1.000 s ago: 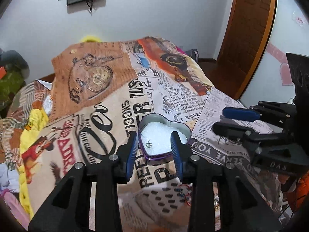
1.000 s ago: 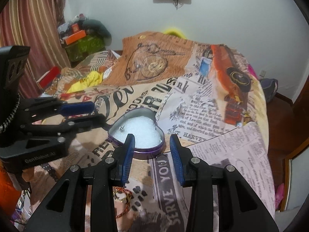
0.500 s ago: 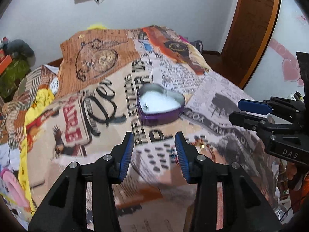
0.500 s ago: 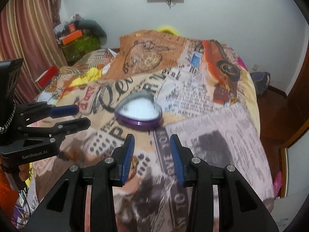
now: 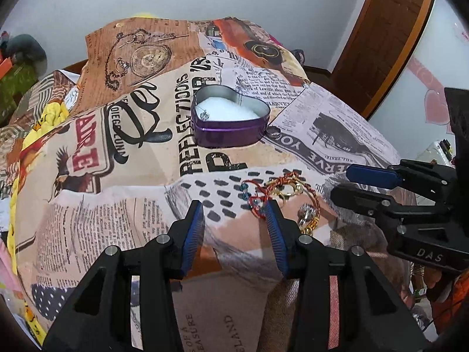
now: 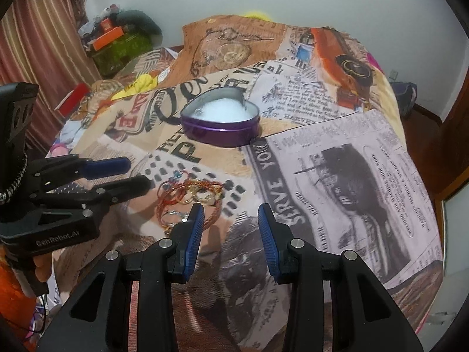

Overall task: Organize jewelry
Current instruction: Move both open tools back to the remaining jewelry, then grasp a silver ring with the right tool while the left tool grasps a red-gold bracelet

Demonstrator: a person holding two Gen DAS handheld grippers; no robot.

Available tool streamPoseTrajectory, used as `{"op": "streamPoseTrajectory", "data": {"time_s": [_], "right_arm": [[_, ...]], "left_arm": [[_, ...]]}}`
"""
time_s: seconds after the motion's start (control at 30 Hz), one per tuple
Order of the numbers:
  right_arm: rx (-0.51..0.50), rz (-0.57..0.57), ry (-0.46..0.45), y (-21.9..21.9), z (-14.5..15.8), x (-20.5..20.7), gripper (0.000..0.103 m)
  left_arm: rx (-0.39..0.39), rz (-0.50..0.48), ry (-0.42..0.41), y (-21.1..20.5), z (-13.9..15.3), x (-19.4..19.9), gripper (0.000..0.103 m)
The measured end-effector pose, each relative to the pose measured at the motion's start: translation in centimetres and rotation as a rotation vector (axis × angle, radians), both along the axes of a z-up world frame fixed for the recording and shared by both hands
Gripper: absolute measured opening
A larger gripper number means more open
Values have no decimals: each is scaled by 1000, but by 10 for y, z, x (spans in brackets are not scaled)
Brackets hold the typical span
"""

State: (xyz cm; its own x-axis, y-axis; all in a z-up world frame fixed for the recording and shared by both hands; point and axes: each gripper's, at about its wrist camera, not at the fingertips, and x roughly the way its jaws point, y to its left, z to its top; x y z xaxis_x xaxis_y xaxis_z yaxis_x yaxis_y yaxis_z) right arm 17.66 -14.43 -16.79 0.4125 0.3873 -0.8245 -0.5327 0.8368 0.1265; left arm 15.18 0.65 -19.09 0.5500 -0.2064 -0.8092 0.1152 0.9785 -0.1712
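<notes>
A purple heart-shaped tin (image 5: pixel 231 118) (image 6: pixel 221 123) with white padding sits on the printed bedspread; a small silver pendant (image 5: pixel 205 114) lies inside it. A tangle of red and gold bracelets (image 5: pixel 274 192) (image 6: pixel 189 196) lies on the cloth nearer me, with a gold ring piece (image 5: pixel 307 218) beside it. A small silver ring (image 5: pixel 274 132) lies by the tin's right side. My left gripper (image 5: pixel 234 208) is open and empty, just left of the tangle. My right gripper (image 6: pixel 230 212) is open and empty, just right of the tangle.
The bedspread (image 5: pixel 117 176) drapes over a raised surface and falls away at the near and right edges. Clutter and a curtain (image 6: pixel 44 44) stand at the left. A wooden door (image 5: pixel 390 35) is at the right.
Both grippers have pulled back from the tin toward me. The pendant stays in the tin. The bracelet tangle has come into view by the fingertips.
</notes>
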Motion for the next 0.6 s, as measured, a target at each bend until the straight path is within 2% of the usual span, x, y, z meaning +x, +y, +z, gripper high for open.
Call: {"op": "streamPoseTrajectory", "data": {"time_s": [0.27, 0.53, 0.6], "right_arm": [[15, 96, 3, 27, 1, -10, 35], [-15, 94, 70, 38, -20, -2, 35], [-16, 90, 60, 39, -21, -4, 33]], "left_arm": [[25, 20, 6, 10, -5, -16, 43], [28, 24, 0, 15, -5, -25, 43], [21, 22, -2, 14, -4, -24, 43]]}}
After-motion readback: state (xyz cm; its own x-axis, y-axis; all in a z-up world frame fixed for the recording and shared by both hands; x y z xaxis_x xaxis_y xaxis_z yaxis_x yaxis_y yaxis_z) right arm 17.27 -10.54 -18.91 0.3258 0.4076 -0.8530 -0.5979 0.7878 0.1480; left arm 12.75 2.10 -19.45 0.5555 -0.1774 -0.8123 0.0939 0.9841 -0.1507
